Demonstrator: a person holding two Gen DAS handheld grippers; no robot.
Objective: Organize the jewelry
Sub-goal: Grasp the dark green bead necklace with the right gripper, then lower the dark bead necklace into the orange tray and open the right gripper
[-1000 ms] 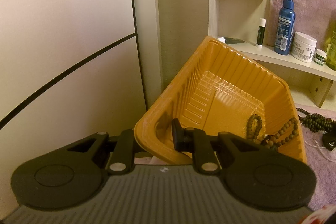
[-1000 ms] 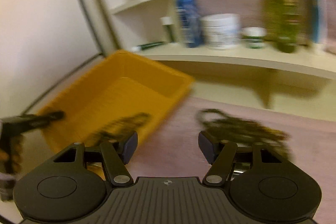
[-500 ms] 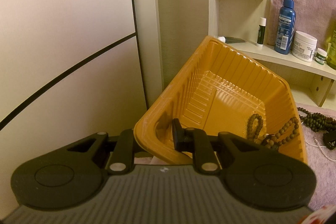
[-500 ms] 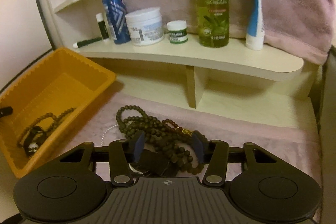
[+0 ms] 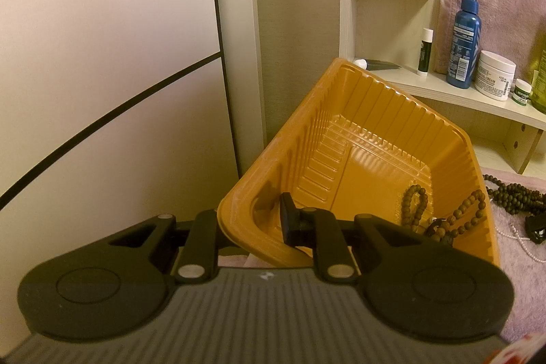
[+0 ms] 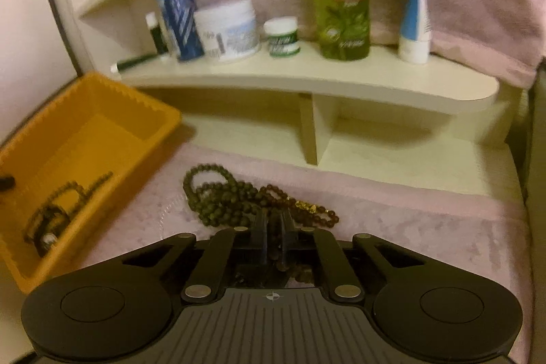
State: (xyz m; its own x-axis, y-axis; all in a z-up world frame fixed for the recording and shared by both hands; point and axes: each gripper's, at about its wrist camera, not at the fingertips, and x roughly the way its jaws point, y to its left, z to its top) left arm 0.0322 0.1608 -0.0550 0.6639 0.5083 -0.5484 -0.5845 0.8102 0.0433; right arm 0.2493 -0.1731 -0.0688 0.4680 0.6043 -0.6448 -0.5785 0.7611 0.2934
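Pink towel [image 6: 392, 220] under shelf [image 6: 307, 81]. Left gripper [image 5: 249, 224] clamps tray [image 5: 358, 139] rim, tilted, at towel's left edge; two bracelets [image 5: 443, 217] inside. Right gripper [image 6: 273, 237] clenched on beads [image 6: 221, 197] mid-towel. Pile left to move.

My left gripper [image 5: 250, 224] is matte black: two round side housings with recessed discs, angled link arms on silver pivot pins, a grey ribbed body with a small white mark. My right gripper [image 6: 273, 236] matches, bearing a white crosshair mark.
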